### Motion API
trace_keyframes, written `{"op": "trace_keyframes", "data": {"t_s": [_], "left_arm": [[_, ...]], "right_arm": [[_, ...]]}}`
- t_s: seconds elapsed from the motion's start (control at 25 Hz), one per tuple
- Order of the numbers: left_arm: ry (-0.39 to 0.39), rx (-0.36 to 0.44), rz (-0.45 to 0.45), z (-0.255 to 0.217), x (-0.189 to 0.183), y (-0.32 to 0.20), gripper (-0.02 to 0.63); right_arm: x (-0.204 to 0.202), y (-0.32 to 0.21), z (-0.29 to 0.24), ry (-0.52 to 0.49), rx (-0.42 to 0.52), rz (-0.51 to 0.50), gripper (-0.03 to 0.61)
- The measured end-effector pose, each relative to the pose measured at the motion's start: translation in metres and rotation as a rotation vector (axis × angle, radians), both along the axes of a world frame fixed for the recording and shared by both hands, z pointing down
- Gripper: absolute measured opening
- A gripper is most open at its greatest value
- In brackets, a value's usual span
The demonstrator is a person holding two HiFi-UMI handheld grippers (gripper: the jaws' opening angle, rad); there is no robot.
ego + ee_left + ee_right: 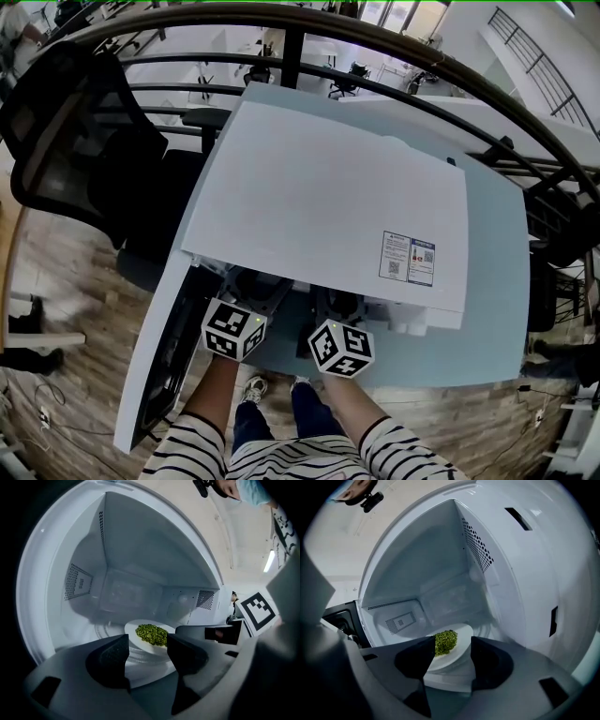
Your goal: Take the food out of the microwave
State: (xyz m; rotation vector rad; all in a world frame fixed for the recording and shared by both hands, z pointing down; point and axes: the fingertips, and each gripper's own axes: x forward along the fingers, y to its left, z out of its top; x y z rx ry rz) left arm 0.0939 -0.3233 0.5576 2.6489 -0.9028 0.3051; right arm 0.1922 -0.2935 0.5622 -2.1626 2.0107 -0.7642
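Note:
A white plate (140, 641) with a heap of green peas (152, 633) sits inside the open white microwave (319, 187). The right gripper view has the same plate (447, 656) and peas (446, 641). My left gripper (147, 654) stands open at the mouth of the oven, short of the plate, nothing between its jaws. My right gripper (449, 660) is open too, pointed at the plate's near edge, not touching it. From the head view I see only the two marker cubes (234, 330) (341, 348) under the oven's front edge.
The microwave door (155, 356) hangs open to the left of my left arm. The oven stands on a pale blue table (497, 309). A black office chair (84, 150) is at the left and a dark railing (375, 37) runs behind.

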Motion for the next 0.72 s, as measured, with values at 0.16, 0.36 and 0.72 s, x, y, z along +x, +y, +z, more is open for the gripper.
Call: {"op": "trace_keyframes", "data": {"t_s": [0.16, 0.36, 0.72], "left_arm": [[-0.031, -0.026, 0.011, 0.004, 0.003, -0.001, 0.238], [-0.042, -0.061, 0.029, 0.007, 0.008, 0.001, 0.239], [-0.008, -0.089, 0.031, 0.001, 0.004, 0.015, 0.241]], "right_arm": [[0.001, -0.001, -0.001, -0.027, 0.008, 0.005, 0.232], [0.000, 0.000, -0.001, -0.060, 0.014, -0.010, 0.232], [-0.001, 0.009, -0.008, -0.098, 0.023, -0.027, 0.230]]}}
